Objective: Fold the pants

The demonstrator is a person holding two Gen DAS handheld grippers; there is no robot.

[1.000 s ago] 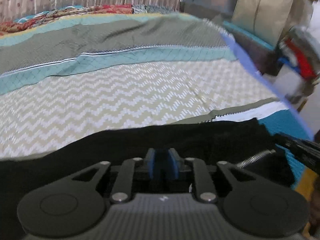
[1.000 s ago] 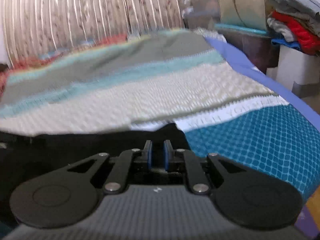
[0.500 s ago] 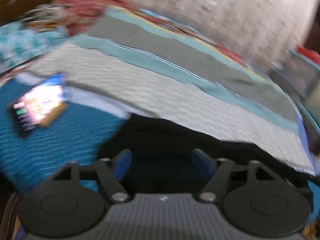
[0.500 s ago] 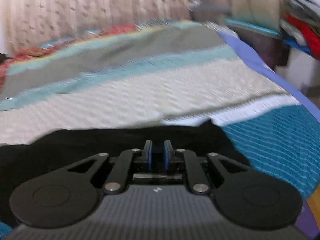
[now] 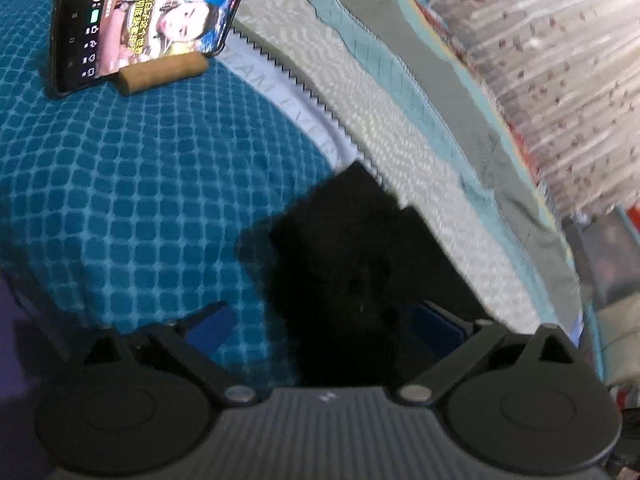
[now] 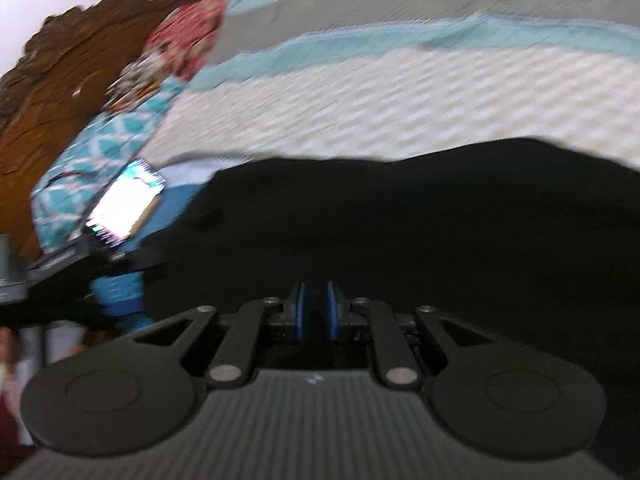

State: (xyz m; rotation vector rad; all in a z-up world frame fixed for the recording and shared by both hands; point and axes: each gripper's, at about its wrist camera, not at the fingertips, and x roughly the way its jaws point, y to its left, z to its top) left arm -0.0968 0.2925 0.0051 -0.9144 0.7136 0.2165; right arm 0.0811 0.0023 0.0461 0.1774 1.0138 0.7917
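Left hand-held gripper (image 5: 332, 326) has just been opening and stands released, its blue pads (image 5: 212, 326) wide over the black pants (image 5: 352, 248) on the bed's teal quilt (image 5: 140, 208). Right hand-held gripper (image 6: 314, 316) is clenched on pants fabric. A smartphone (image 5: 140, 28) shows yellow Chinese captions, too blurred to read.

1 black pants (image 5: 352, 248), 1 phone (image 5: 144, 24), 1 wooden phone stand (image 5: 164, 74), 1 patterned bedspread (image 5: 120, 184), 2 grippers

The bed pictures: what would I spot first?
Probably the lit phone, propped on a small brown block at the top left of the blue blanket. Next, the black pants spread across the bed in front of both grippers.
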